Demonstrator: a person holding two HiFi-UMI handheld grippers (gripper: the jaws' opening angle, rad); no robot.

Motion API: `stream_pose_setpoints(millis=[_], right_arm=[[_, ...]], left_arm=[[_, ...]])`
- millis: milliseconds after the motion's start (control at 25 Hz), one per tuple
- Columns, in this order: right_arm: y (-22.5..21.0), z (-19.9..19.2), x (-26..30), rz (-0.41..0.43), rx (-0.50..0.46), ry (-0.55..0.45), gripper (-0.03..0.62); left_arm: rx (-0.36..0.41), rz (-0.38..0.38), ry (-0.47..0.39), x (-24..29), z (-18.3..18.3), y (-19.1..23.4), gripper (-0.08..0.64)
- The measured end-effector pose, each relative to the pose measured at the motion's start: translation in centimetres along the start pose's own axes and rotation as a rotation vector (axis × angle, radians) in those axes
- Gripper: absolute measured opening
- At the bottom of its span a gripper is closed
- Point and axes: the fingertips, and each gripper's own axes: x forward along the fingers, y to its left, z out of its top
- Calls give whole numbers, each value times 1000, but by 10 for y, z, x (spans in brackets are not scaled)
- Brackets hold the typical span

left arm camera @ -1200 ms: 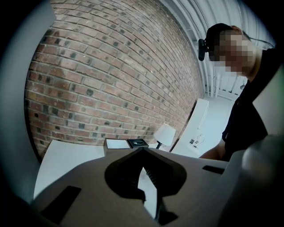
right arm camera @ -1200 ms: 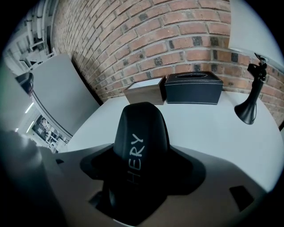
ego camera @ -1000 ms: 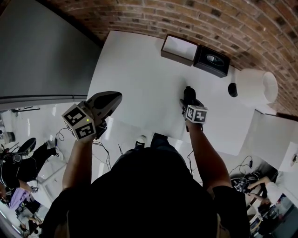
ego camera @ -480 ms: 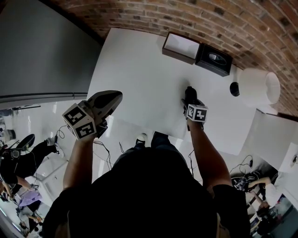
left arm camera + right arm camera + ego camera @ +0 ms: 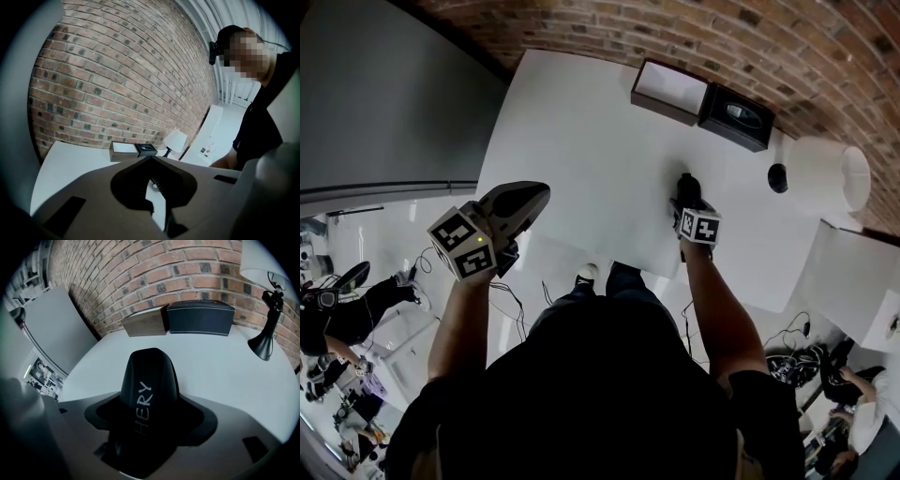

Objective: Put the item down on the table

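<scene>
Nearest, left gripper [image 5: 534,198]: held up by the near-left corner of the table; jaws drawn together at the tips, nothing between them.
Right gripper [image 5: 683,201]: well to the right of the left one, over the white table, jaws clamped on the black item.
Black item [image 5: 148,380]: rounded dark piece with pale lettering "HERY" on top; it pokes forward out of the right gripper's jaws, low over the tabletop. Cannot tell whether it touches the surface.
Table [image 5: 581,141]: white, bare around and just ahead of the right gripper.
Brown box [image 5: 668,89]: ahead and slightly left of the right gripper, at the far table edge; white inside.
Black box [image 5: 738,115]: straight ahead of the right gripper, touching the brown box's right side.
Lamp [image 5: 267,333]: ahead and to the right of the right gripper; black stem, white shade.
Brick wall [image 5: 722,28]: directly behind the boxes.
</scene>
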Motion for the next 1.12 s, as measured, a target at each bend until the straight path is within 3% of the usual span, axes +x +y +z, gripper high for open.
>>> stream_pose_setpoints(millis=[1120], right_arm=[[-10, -2, 14, -18, -18, 6, 367]], left_arm=[[-19, 24, 4, 0, -7, 8, 15]])
